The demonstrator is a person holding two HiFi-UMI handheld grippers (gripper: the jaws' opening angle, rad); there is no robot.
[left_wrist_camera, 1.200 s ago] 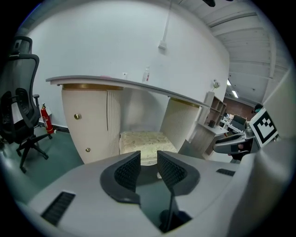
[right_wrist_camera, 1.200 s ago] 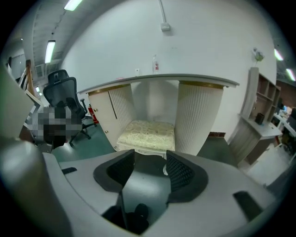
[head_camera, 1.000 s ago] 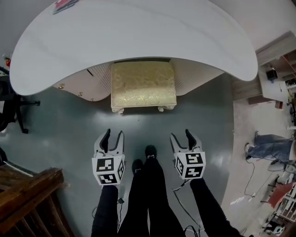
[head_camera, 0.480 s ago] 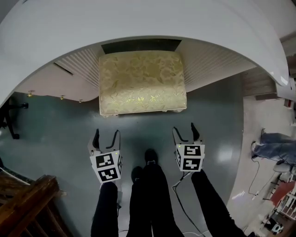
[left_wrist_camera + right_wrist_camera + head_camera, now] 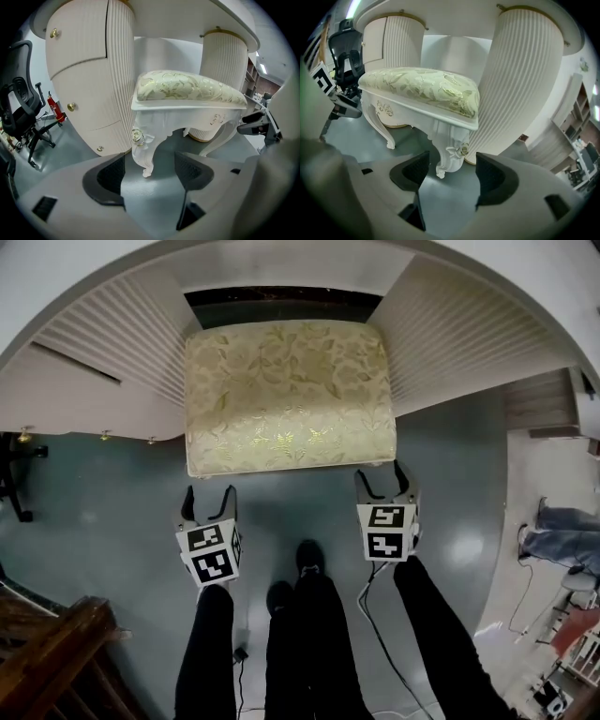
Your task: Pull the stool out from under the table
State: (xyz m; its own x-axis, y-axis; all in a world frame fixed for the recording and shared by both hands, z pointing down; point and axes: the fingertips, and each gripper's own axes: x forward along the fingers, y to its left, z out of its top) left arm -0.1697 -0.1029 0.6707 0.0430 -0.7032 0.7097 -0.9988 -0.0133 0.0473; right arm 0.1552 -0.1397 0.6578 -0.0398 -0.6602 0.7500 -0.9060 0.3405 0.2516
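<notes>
Aiming my left gripper [image 5: 209, 495] and right gripper [image 5: 382, 476], jaws just opened wide with nothing between them, at the stool [image 5: 289, 395], upper centre, half under the table [image 5: 56, 277]; reach step, I judge, and next each straddles a front leg, clamps, pulls.

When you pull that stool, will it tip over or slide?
It will probably slide: the grey floor looks smooth and glossy. The stool looks wide and low, so tipping seems unlikely. Its carved legs look slim, so pull gently.
</notes>
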